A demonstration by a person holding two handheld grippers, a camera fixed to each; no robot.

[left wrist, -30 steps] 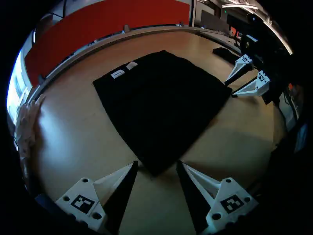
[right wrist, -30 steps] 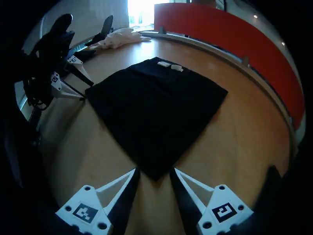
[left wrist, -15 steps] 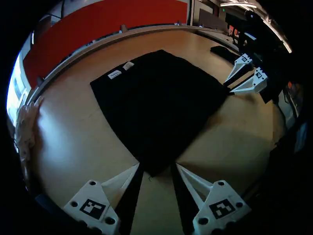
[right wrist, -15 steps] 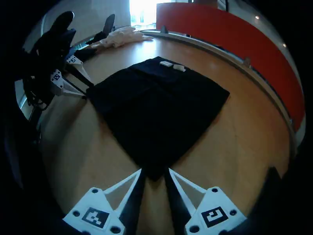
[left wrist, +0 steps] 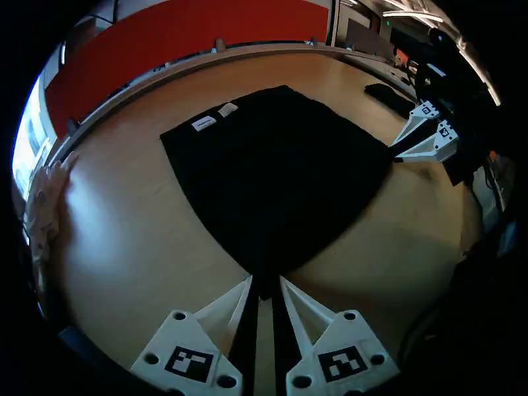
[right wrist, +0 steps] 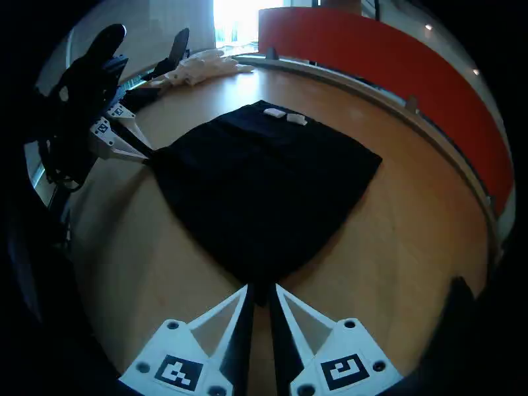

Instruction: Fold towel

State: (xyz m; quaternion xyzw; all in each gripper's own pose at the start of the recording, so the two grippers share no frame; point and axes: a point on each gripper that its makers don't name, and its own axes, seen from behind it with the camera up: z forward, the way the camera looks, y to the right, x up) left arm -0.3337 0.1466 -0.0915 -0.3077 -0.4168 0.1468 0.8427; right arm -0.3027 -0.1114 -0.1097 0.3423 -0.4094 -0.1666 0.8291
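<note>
I've got the black towel (left wrist: 277,171) spread flat on the middle of the wooden desk (left wrist: 119,224), left tool (left wrist: 264,298) clamped together on the towel corner nearest it, right tool (right wrist: 261,300) clamped the same way on the neighbouring corner to its right.

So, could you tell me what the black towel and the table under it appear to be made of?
The towel looks like soft, matte black cloth: it lies limp and reflects no light. The table looks like light wood or laminate, I cannot tell which; it is smooth, with soft patches of glare.
</note>
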